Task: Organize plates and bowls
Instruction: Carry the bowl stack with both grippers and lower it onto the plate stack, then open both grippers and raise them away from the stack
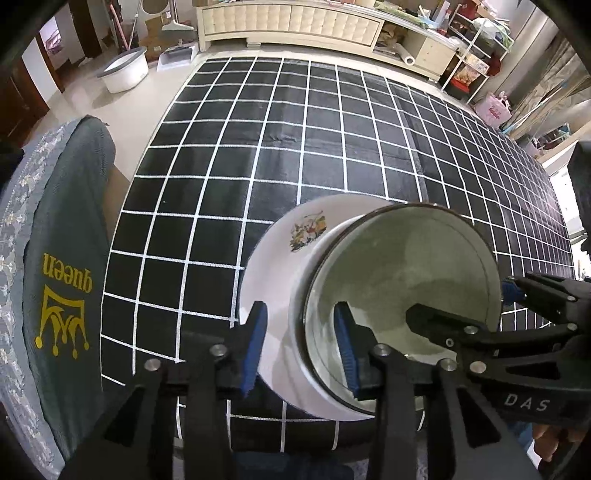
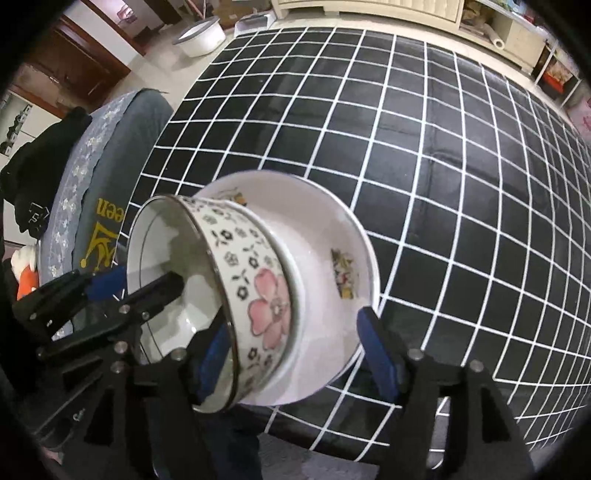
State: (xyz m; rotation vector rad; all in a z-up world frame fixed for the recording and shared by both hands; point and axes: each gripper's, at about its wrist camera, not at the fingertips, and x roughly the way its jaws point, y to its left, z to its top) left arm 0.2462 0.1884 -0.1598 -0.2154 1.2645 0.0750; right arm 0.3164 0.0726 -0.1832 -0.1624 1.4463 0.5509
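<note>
A flowered bowl [image 2: 255,291] with a dark rim sits nested in a white bowl-like plate [image 2: 325,236] with printed pictures; both are tilted and held above the table. In the left wrist view my left gripper [image 1: 301,349] straddles the plate [image 1: 273,266] and the bowl [image 1: 406,280]: one finger outside the plate rim, one inside the bowl. My right gripper [image 2: 295,362] straddles the stack likewise, one finger inside the bowl, one outside the plate. Each gripper also shows in the other's view, reaching into the bowl.
The table wears a black cloth with a white grid [image 1: 295,147]. A chair with a grey "queen" cover [image 1: 62,280] stands at the left. A white basin [image 1: 123,72] sits on the floor beyond, and a cream cabinet [image 1: 291,22] and shelves line the far wall.
</note>
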